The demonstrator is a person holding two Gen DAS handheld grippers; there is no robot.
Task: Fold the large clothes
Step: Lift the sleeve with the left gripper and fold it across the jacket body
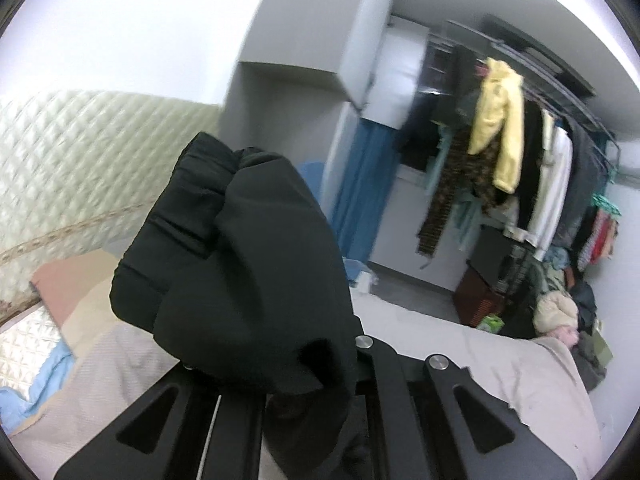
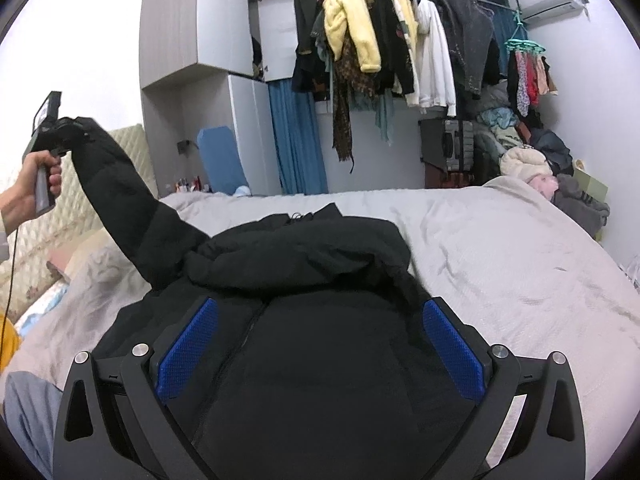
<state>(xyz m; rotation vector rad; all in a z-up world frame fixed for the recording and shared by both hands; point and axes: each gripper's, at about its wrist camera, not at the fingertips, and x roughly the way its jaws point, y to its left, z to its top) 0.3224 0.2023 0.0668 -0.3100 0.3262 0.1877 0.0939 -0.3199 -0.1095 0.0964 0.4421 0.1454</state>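
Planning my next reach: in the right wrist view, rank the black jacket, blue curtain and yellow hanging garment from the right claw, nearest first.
1. Black jacket, directly under the right claw, on the bed.
2. Blue curtain, beyond the bed, left of centre.
3. Yellow hanging garment, high on the rail.

Black jacket (image 2: 320, 360): matt, quilted synthetic-looking cloth, smooth on the panels, with a dark zip down the front. Its sleeve (image 1: 240, 248) shows the same dull, softly creased fabric. Right gripper (image 2: 320, 344): matt black hard frame, bright round metal pins, and blue pads (image 2: 188, 352) with a fine knobbed texture. Bedspread (image 2: 500, 264) under the jacket: pale, matt, wrinkled woven cloth. Headboard (image 1: 80, 160) beyond the sleeve: cream padded covering, diamond-quilted, faintly glossy.
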